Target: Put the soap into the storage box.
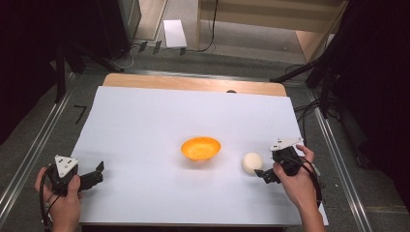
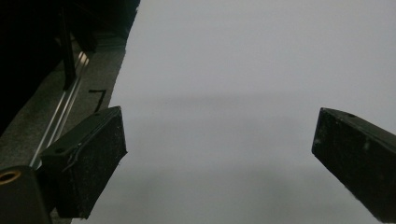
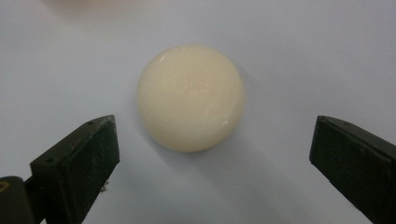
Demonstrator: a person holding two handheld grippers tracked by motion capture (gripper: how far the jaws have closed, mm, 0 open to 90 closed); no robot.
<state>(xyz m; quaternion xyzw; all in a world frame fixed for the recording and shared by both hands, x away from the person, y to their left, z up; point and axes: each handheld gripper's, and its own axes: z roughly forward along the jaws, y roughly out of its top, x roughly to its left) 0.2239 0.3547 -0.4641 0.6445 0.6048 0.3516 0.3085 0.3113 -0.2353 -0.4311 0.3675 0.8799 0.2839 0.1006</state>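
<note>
My right claw [image 3: 210, 158] hangs with its jaws wide apart, and the cream ball [image 3: 190, 98] sits at twelve o'clock just ahead of them on the white sheet [image 1: 145, 125], at three o'clock from the orange bowl [image 1: 200, 148]. Closing off-centre, I judge, could squirt that smooth ball sideways. My left claw [image 2: 215, 158] is spread too, over bare sheet.

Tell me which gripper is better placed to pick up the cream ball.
Right. The right gripper sits open just beside the cream ball, which lies centred ahead of its jaws. The left gripper is open far across the white sheet, facing bare paper.
</note>
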